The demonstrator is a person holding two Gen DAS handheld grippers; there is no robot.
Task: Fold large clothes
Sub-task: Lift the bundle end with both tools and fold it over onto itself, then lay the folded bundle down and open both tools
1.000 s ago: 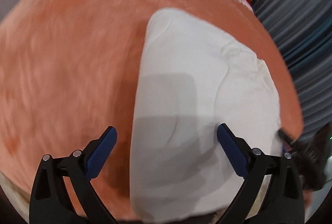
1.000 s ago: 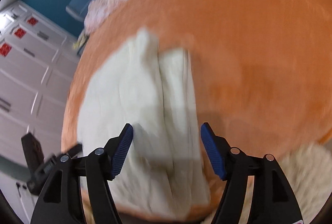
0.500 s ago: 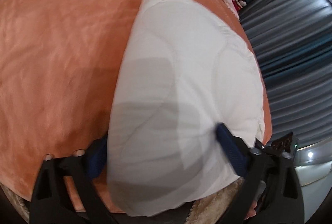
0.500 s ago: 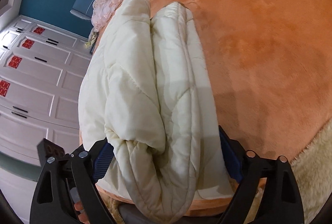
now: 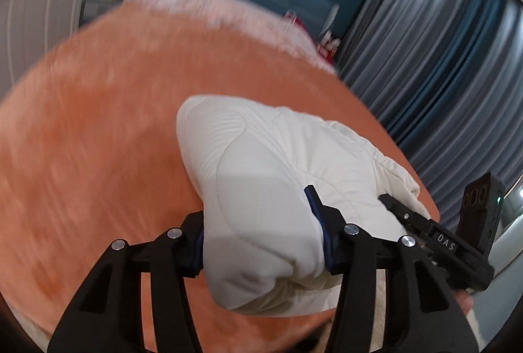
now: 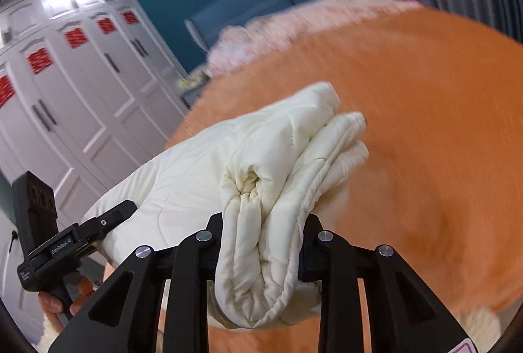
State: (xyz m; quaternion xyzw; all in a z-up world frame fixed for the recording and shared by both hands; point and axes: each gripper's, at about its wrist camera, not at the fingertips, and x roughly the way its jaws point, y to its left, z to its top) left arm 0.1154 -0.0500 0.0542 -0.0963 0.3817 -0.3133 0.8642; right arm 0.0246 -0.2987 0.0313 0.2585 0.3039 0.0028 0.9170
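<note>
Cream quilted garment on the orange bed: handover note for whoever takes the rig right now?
Left gripper: jaws closing, pads pressing one end of the cream quilted garment.
Right gripper: jaws closing, clamped on the other end, where the layered edges bunch.
Garment: already folded into a narrow, thick bundle, near end raised, far end apparently resting on the orange bedspread.
Done: lengthwise folds, both grips taken.
Left: probably carry the gripped end over onto the far end for the last fold, release, flatten. Background is blurred, so contact underneath is hard to judge.
</note>
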